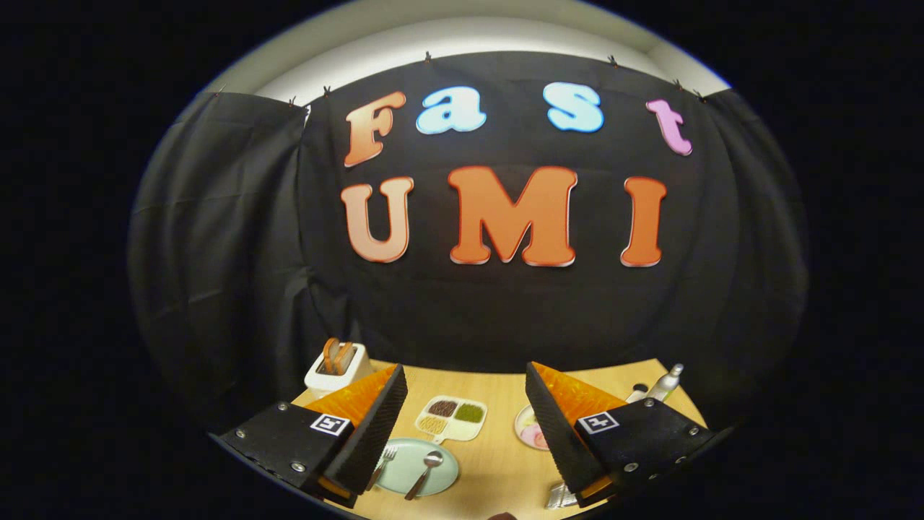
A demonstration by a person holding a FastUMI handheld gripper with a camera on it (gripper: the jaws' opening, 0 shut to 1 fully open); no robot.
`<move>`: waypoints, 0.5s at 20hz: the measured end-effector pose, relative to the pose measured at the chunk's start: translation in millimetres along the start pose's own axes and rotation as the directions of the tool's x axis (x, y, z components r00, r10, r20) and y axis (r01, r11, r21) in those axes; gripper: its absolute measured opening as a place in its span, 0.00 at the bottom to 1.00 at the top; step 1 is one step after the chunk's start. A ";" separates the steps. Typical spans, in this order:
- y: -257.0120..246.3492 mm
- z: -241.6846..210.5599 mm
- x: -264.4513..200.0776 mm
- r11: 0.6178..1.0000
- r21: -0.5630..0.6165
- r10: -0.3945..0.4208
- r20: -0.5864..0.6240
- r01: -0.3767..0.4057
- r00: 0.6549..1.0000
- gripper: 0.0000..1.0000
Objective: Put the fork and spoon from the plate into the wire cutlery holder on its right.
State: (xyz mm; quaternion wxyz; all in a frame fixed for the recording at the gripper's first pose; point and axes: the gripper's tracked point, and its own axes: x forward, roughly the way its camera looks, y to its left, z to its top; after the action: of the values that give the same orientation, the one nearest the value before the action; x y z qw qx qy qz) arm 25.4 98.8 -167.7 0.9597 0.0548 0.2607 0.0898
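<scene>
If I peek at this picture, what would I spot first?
First come the gripper's two big black fingers with orange sides, spread wide open and holding nothing. Just ahead of the left finger lies a pale green plate with a fork and a spoon on it. Beyond them on the wooden table sits a white tray with four coloured fillings, and a white toaster with bread stands by the black cloth.

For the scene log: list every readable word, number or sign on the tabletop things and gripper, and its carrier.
No words or numbers are readable.
Square coded markers, no letters: one on each side of the open gripper, held near the plate with fork and spoon.
Bottle: any label too small to read.
</scene>
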 end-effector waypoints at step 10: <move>50.0 -157.2 68.2 0.993 0.105 0.097 -0.511 -0.050 0.854 0.97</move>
State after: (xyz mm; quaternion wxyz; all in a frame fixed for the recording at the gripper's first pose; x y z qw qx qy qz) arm -4.2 170.6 -328.4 0.8475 0.0808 0.5092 0.1263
